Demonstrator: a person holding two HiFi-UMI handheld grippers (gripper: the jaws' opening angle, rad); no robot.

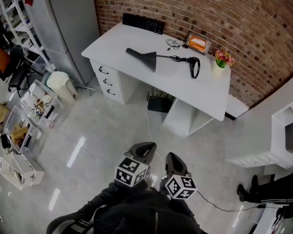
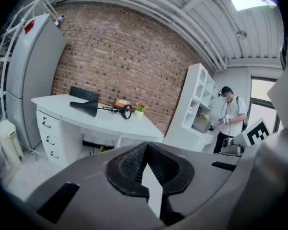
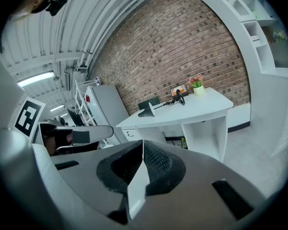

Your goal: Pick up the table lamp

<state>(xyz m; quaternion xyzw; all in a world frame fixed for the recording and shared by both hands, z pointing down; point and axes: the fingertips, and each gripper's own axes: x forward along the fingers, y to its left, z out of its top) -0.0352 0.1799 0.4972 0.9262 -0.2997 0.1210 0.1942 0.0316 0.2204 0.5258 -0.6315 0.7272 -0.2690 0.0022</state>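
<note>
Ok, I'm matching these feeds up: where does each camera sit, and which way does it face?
Head view: on the person's head, looking steeply down at the white desk and table lamp; the left gripper and right gripper, both shut, show at the bottom.
Left gripper view: on the left gripper, looking along its shut jaws toward the white desk and brick wall.
Right gripper view: on the right gripper, looking along its shut jaws toward the same desk.
Shared: all three show the table lamp lying on the white desk.

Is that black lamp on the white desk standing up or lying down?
Lying down. The table lamp stretches flat along the white desk, with its cone shade at one end and its ring-shaped base at the other.
</note>
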